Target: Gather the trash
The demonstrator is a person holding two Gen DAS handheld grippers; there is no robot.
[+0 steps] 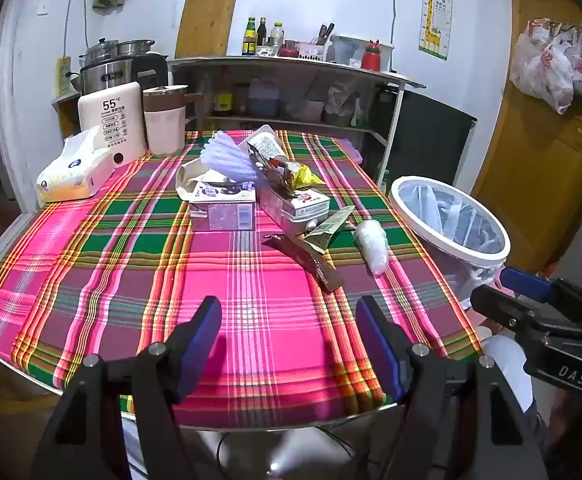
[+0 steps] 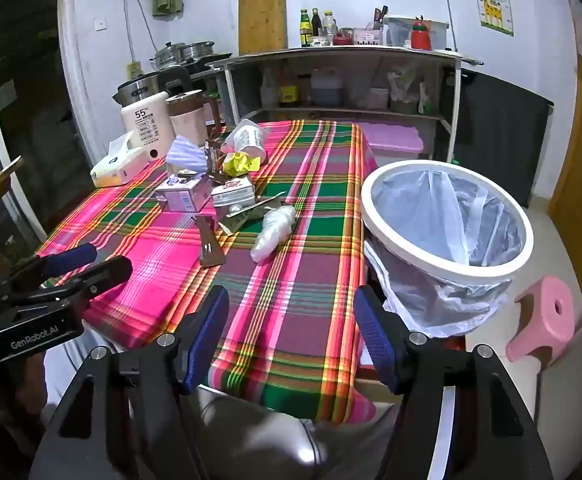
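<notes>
Both pairs of fingers spread wide, nothing between, left gripper and right gripper poised over the near desk edge, angled down toward the trash pile. Wrapper and plastic wad nearest, likely first. Lined bin beside the right edge, seemingly for short drops.

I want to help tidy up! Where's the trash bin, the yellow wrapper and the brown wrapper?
trash bin (image 2: pixel 447 268): right wrist view, front of its white rim
yellow wrapper (image 2: pixel 241 163): right wrist view, its crumpled middle
brown wrapper (image 1: pixel 305 258): left wrist view, middle of the strip
</notes>
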